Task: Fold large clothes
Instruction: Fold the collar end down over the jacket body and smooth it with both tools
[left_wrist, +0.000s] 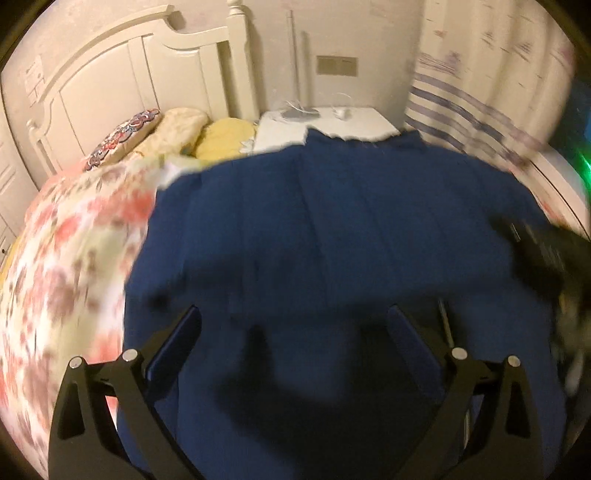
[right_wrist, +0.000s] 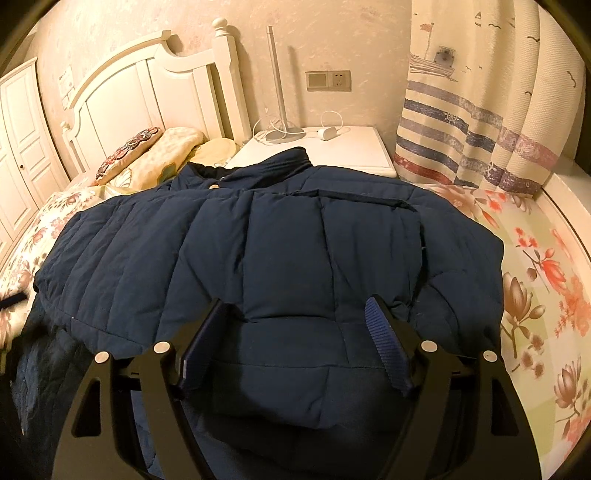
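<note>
A large navy padded jacket (right_wrist: 280, 243) lies spread on the floral bed, collar toward the nightstand. It also fills the blurred left wrist view (left_wrist: 332, 221). My right gripper (right_wrist: 295, 314) is open, fingers wide apart just above the jacket's near hem. My left gripper (left_wrist: 295, 321) is open over the jacket's near part, holding nothing. The right gripper's dark body (left_wrist: 546, 254) shows at the right edge of the left wrist view.
The floral bedsheet (right_wrist: 535, 266) shows right and left of the jacket. Pillows (right_wrist: 147, 155) lie by the white headboard (right_wrist: 147, 85). A white nightstand (right_wrist: 351, 147) with a lamp base and cables stands behind the collar. A striped curtain (right_wrist: 480, 110) hangs at right.
</note>
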